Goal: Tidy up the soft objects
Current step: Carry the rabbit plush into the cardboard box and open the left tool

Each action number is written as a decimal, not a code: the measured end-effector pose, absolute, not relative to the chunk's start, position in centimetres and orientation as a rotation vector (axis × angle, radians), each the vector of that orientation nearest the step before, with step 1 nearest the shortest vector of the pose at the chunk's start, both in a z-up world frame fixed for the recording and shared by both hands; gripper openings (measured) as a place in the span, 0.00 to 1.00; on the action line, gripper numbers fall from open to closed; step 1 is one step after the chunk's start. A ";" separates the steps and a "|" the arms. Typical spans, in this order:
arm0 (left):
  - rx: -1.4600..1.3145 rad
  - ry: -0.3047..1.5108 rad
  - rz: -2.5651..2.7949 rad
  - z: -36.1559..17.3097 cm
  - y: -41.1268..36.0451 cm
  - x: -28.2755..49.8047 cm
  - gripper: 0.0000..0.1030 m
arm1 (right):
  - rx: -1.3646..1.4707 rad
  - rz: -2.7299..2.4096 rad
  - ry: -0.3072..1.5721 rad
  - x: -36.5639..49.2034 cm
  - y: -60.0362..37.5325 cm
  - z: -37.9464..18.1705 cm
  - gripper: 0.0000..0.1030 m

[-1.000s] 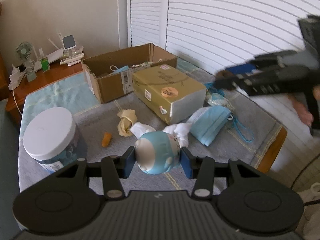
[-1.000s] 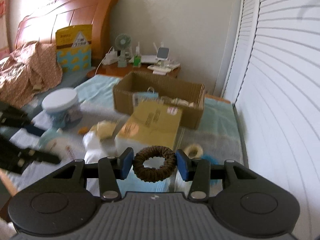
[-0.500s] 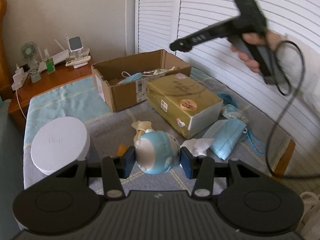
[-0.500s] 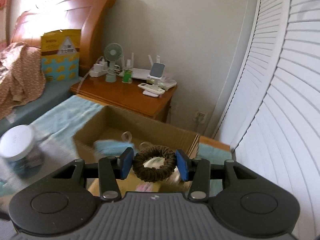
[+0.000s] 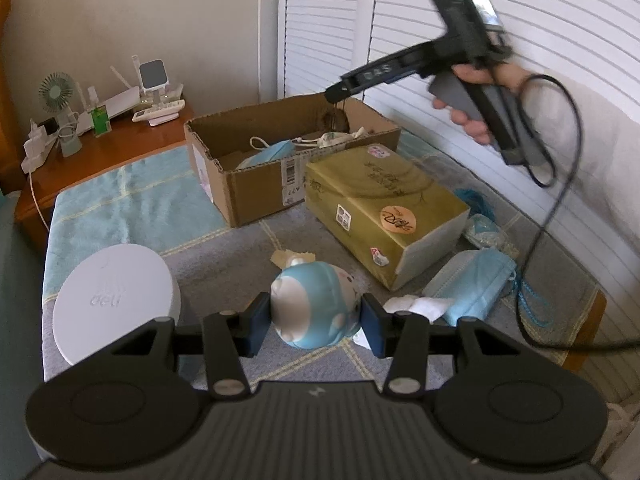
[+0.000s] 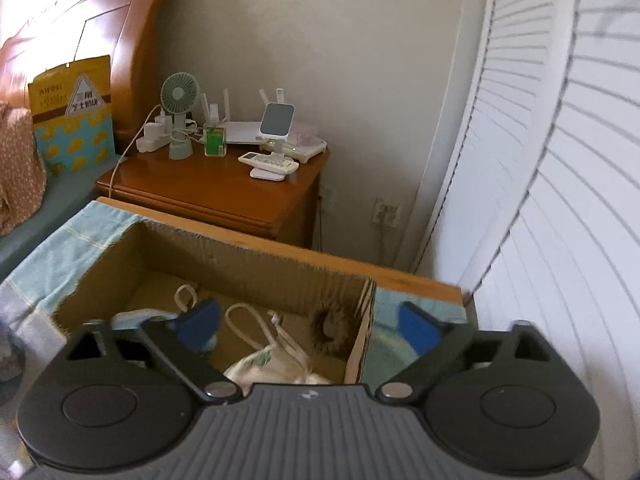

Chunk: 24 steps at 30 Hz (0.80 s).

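Note:
My left gripper [image 5: 316, 318] is shut on a round blue and white soft toy [image 5: 312, 306] above the grey cloth. My right gripper [image 6: 312, 326] is open and empty over the open cardboard box [image 6: 256, 256]; it also shows in the left wrist view [image 5: 340, 94] above the box [image 5: 256, 188]. A brown hair scrunchie [image 6: 330, 330] lies blurred in the box's right corner, below the fingers. The box also holds a blue mask [image 5: 266, 152] and a white drawstring pouch [image 6: 272, 368].
A gold tissue box [image 5: 380, 204] lies in front of the cardboard box. A white-lidded jar [image 5: 116, 304] stands at the left. A blue mask [image 5: 476, 284], white tissue [image 5: 420, 304] and blue cord [image 5: 528, 300] lie at the right. A wooden nightstand [image 6: 224, 196] with gadgets stands behind.
My right gripper moved over the cardboard box, opened and let go of the brown scrunchie, which dropped into the box. My left gripper still holds the toy and moved slightly forward.

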<state>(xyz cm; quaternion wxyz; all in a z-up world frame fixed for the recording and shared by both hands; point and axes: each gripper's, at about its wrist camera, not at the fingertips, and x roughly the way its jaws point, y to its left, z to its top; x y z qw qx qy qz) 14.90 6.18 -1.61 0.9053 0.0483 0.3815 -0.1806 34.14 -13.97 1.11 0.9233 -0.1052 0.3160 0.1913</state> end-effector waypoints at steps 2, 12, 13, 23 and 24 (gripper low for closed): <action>0.097 0.791 -0.373 -1.4 6.1 15.0 0.46 | -0.201 0.390 0.670 32.9 -14.3 1.3 1.00; 0.135 0.760 -0.369 0.8 4.9 16.5 0.46 | -0.141 0.329 0.720 25.2 -16.0 2.2 1.00; 0.143 0.755 -0.368 1.0 4.8 16.7 0.46 | -0.138 0.324 0.722 24.7 -16.1 2.1 1.00; 0.180 0.744 -0.321 3.3 3.1 22.7 0.46 | -0.084 0.334 0.740 19.9 -17.1 0.8 1.00; 0.177 0.744 -0.310 3.5 3.0 23.6 0.46 | -0.079 0.332 0.739 19.6 -17.2 0.7 1.00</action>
